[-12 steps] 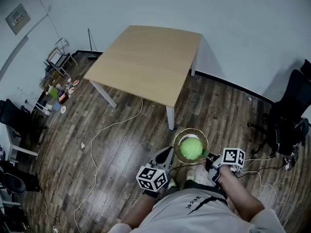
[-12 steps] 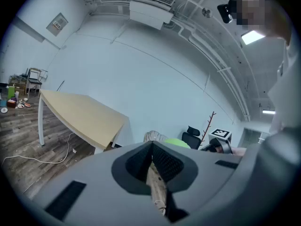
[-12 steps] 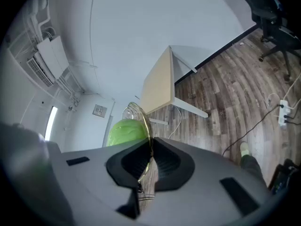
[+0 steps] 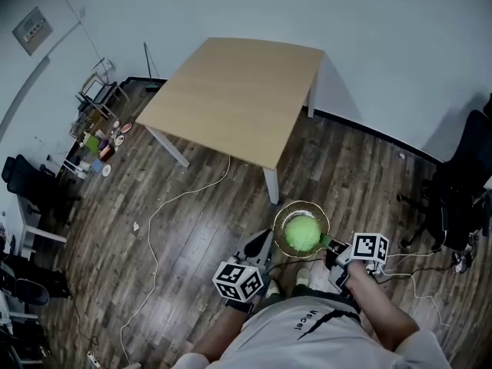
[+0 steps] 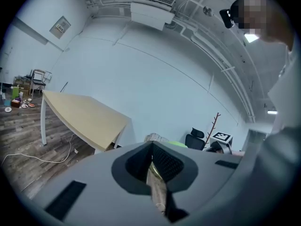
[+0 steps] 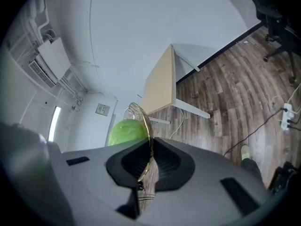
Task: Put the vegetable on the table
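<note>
A round green vegetable (image 4: 301,234) lies in a clear glass bowl (image 4: 300,206) held above the wood floor, in front of the person's chest. My left gripper (image 4: 265,246) is shut on the bowl's left rim and my right gripper (image 4: 329,244) on its right rim. In the left gripper view the left gripper (image 5: 153,166) pinches the thin glass edge, with a sliver of the vegetable (image 5: 177,144) beyond. The right gripper (image 6: 148,161) clamps the bowl rim (image 6: 140,113) beside the vegetable (image 6: 124,131). The light wooden table (image 4: 231,98) stands ahead, its top bare.
A black office chair (image 4: 461,183) stands at the right. Small clutter and a rack (image 4: 96,137) sit by the left wall, with dark chairs (image 4: 31,187) nearer. A white cable (image 4: 177,206) snakes over the floor, and cords with a power strip (image 4: 415,261) lie at the right.
The head view has shifted slightly, so the table and floor clutter sit a little differently in the picture. Both grippers and the bowl hold the same pose.
</note>
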